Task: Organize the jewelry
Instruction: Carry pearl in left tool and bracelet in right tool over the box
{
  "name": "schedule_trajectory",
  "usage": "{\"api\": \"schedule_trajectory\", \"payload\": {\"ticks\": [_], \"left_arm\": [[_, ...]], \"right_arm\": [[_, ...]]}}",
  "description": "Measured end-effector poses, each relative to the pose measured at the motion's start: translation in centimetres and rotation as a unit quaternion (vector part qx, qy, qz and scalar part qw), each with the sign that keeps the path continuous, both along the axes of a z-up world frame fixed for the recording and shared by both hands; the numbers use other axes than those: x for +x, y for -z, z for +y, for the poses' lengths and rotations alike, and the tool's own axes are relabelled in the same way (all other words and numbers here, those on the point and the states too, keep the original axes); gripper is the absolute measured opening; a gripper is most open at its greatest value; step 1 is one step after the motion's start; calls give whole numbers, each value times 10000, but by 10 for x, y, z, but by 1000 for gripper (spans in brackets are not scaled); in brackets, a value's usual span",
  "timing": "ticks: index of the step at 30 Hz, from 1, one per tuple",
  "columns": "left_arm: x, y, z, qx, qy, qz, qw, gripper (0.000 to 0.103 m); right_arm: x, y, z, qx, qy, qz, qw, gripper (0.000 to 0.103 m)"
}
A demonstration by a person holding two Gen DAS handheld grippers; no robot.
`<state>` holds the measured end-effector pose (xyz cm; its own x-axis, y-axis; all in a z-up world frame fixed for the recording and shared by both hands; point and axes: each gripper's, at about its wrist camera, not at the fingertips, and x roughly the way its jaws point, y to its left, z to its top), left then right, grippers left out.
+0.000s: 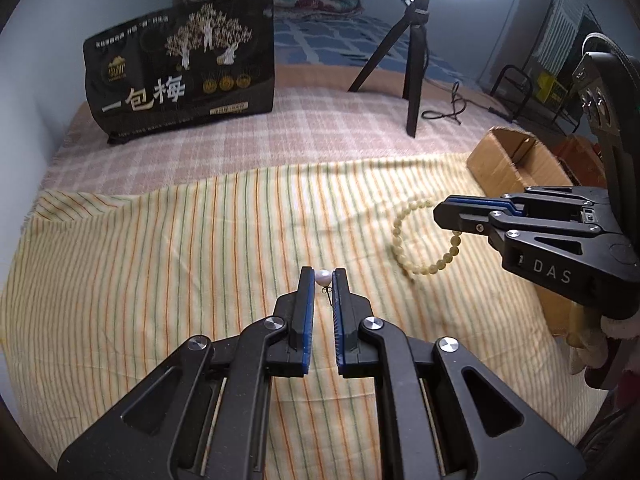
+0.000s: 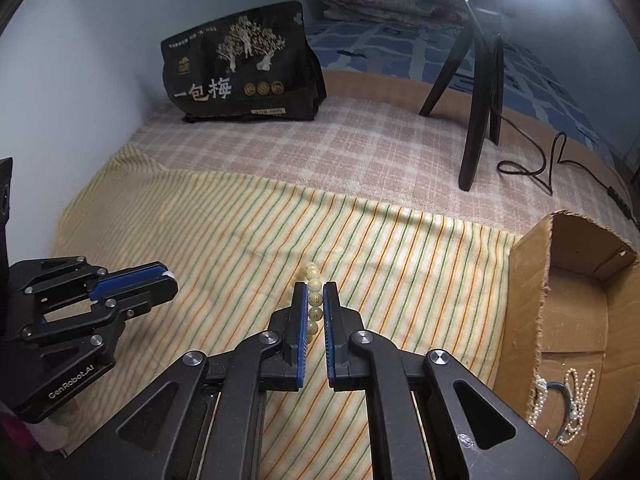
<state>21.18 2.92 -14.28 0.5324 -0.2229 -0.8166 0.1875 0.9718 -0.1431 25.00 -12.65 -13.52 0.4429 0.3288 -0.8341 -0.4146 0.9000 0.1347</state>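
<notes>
Black and glossy, a printed snack bag with gold trees [image 1: 180, 68] is standing at ten o'clock on the bed, far behind the work. Nearer, the yellow striped cotton cloth [image 1: 160, 248] is covering the bed's checked blanket. At its centre the left gripper [image 1: 322, 276] is pinching a small white pearl stud earring [image 1: 322, 277] between its blue-padded fingers [image 1: 307, 284], the thin post showing just below the pearl. It looks light, slick and round, so it may squirt out; a hold across the pearl's middle seems safest. Toward three o'clock the right gripper [image 2: 315, 292] is closing its fingers on a pale yellow beaded bracelet [image 1: 420, 236], which is hanging as a loop above the cloth. The beads look hard but the string limp, so it will swing. At the far right, the open brown cardboard box [image 2: 528, 292] is holding pearl chains [image 2: 564, 404].
</notes>
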Motion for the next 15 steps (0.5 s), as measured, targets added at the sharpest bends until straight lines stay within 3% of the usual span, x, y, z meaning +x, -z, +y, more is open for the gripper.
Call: {"api": "schedule_trajectory", "payload": {"ticks": [15], "left_arm": [[-30,-45,-18,-123,136,-388,9991,7]], "right_arm": [[-39,-51,-19,-36,11,-489,9988,6]]}}
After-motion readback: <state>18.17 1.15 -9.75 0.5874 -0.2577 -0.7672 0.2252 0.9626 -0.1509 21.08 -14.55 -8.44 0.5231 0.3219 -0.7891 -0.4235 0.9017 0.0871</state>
